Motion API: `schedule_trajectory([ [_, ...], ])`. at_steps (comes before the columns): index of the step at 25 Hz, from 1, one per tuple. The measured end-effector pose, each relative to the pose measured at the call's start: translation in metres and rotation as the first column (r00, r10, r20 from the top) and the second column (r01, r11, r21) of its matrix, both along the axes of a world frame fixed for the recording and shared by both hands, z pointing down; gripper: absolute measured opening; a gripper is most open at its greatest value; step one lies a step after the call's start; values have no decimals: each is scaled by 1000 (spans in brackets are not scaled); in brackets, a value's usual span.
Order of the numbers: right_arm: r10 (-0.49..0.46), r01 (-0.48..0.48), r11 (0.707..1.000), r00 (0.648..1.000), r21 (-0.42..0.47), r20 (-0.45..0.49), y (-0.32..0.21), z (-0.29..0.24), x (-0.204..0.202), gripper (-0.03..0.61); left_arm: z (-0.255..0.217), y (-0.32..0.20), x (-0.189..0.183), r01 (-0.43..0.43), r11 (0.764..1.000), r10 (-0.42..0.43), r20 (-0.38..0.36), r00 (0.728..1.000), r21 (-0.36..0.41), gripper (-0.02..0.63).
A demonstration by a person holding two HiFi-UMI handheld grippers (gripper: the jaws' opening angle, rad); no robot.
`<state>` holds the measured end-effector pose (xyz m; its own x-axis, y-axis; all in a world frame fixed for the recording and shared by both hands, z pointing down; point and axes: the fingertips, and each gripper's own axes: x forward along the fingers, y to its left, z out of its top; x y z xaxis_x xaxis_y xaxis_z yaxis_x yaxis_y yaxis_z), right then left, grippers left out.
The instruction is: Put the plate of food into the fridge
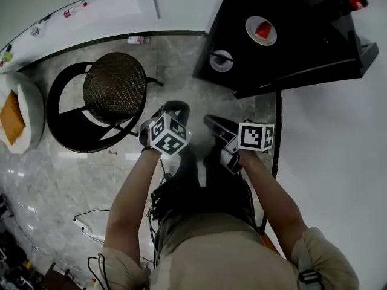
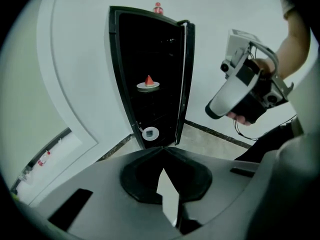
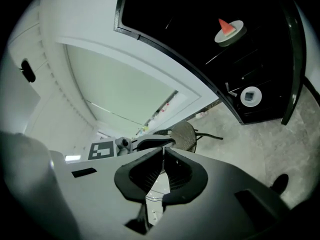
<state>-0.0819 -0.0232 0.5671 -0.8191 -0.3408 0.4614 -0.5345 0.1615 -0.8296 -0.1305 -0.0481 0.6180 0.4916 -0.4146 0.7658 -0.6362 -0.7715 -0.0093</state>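
Plate [image 1: 261, 30] on fridge [image 1: 296, 56] shelf, judged stowed | hence left gripper [image 2: 162, 149], right gripper [image 3: 164, 148]: jaws pressed together, empty.

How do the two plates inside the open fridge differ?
The upper plate carries a red wedge of food; the lower plate holds only a small grey square thing. The upper plate sits on a higher shelf, the lower plate near the fridge's bottom. The upper plate looks wider than the lower plate. Both are round, white and lie flat.
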Motion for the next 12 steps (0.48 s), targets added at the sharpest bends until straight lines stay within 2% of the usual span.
schedule_trajectory([
  [7,-48,50,996,998,70,-36,7,-31,-6,29,-28,5,-5,-2,1000,3,-10,1000,30,9],
  [12,-123,134,984,988,117,-90,14,-48,-19,29,-47,9,-5,9,999,-6,-52,999,47,9],
])
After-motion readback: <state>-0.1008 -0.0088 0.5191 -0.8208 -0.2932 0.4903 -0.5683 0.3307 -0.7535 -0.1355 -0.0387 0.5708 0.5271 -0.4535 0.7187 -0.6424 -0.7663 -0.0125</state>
